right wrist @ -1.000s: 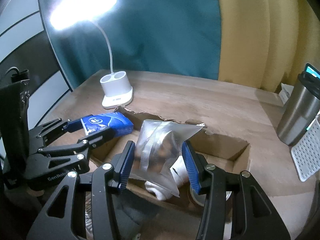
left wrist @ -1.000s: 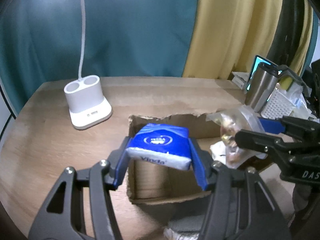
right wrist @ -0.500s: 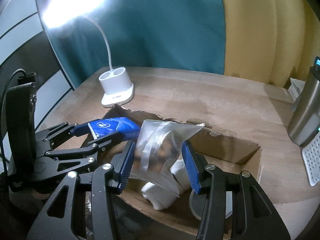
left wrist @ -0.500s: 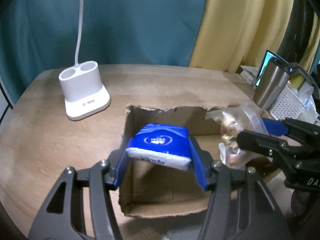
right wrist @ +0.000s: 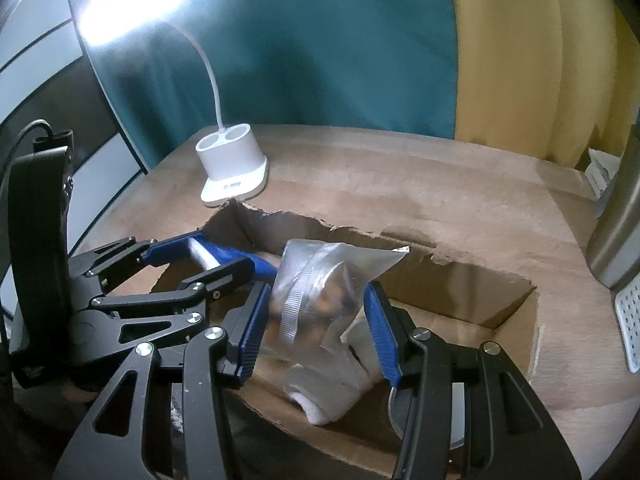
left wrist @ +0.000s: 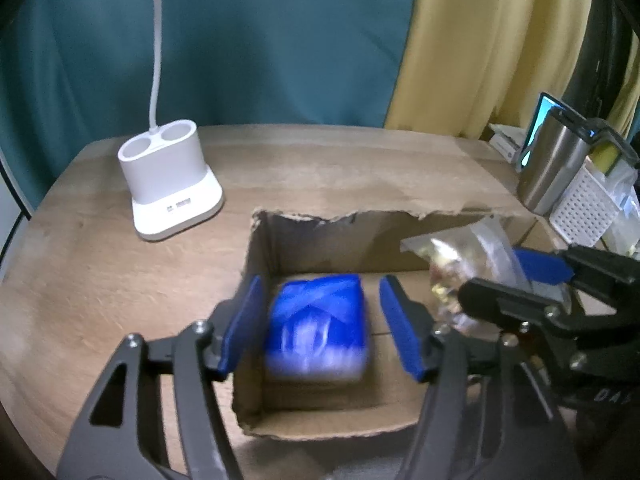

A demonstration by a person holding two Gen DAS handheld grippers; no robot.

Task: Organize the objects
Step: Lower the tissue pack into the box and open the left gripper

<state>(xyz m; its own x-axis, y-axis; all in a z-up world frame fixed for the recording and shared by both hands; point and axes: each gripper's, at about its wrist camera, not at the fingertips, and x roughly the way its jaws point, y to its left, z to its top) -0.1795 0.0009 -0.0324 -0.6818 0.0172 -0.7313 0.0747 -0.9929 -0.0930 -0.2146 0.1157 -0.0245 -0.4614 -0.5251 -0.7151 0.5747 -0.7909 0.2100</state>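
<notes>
My left gripper (left wrist: 320, 324) is open above the torn cardboard box (left wrist: 256, 256). The blue tissue pack (left wrist: 318, 328) is blurred between and below its fingers, free of them, inside the box. My right gripper (right wrist: 316, 326) holds a clear plastic bag of brown pieces (right wrist: 320, 296) over the box (right wrist: 500, 304); the pads look a little apart from the bag, so the grip is unclear. The bag also shows in the left wrist view (left wrist: 460, 264). A white rolled cloth (right wrist: 324, 392) lies in the box under the bag.
A white lamp base (left wrist: 172, 188) stands on the wooden table (left wrist: 100, 280) left of the box. A steel tumbler (left wrist: 552, 164) and a white perforated basket (left wrist: 584, 208) stand at the right. Teal and yellow curtains hang behind.
My left gripper has opened and the blue tissue pack has dropped from it into the box. My right gripper's fingers have spread a little around the bag.
</notes>
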